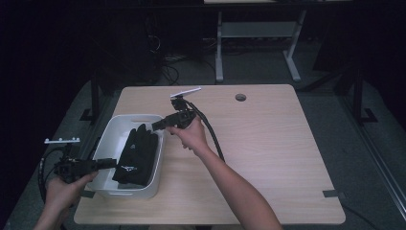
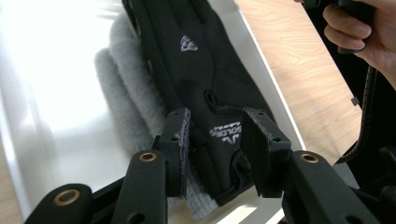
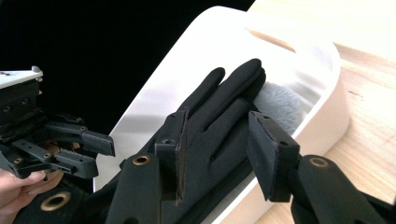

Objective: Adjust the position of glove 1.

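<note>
A black glove lies flat in a white tub on the wooden table, over a grey fleecy piece. In the left gripper view the glove shows white logos, and my left gripper hangs just above its cuff, open, pads clear of the cloth. That gripper sits at the tub's near left rim. My right gripper is at the tub's far right rim. Seen from its own camera, the right gripper stands open above the glove's fingers, with nothing held.
The tub stands on the left part of the table, near its left edge. A cable trails from the right gripper across the tabletop. A round hole is near the far edge. Table legs and cords stand on the floor beyond.
</note>
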A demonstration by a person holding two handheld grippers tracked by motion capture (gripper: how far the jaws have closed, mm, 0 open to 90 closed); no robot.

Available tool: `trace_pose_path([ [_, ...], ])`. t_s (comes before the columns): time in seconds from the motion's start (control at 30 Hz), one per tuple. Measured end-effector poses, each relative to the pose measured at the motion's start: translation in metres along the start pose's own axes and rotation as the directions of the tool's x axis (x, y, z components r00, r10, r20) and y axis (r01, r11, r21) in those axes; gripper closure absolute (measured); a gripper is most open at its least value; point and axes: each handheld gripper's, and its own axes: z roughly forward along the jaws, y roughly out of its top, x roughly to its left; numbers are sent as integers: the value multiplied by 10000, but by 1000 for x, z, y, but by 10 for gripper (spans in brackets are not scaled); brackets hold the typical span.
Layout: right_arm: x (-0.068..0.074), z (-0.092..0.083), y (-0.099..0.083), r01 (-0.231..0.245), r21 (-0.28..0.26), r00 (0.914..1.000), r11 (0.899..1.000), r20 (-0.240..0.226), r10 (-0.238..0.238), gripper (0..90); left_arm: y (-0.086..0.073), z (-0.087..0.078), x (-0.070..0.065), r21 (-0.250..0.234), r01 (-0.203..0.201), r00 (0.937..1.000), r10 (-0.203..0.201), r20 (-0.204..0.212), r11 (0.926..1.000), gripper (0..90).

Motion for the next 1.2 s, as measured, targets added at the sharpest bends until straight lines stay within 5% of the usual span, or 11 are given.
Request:
trace_pose_path([
  [1.2,-9,-55,-9,9,-734,9993,9973,-380,-37,497,24,18,-46,51,-991,9931,986,636,9951,570],
])
